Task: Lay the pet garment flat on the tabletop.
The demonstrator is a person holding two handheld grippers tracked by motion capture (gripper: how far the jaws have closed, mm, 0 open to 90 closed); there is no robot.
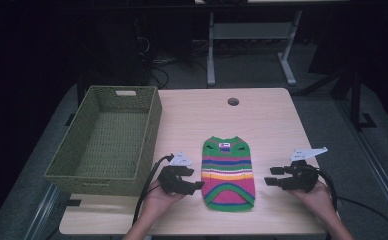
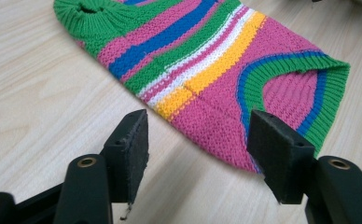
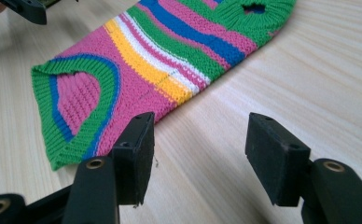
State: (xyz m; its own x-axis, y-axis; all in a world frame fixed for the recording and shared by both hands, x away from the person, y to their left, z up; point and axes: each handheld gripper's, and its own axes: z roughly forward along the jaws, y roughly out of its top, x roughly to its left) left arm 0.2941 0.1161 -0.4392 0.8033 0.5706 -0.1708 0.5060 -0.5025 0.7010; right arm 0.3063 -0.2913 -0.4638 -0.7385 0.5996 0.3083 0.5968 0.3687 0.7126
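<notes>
Your left tool (image 1: 194, 179) and right tool (image 1: 271, 176), both spread wide and empty, flank the striped knit sweater (image 1: 228, 171), which lies flat near the surface's (image 1: 262, 120) near edge, its long axis running near-to-far, neck toward the far edge, hem nearest you, about equally close to both.

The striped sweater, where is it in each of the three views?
High view: striped sweater lies flat, centre front of the table.
Left gripper view: upper middle to right.
Right gripper view: upper left to centre.
Shared landmark: its yellow stripe.
</notes>
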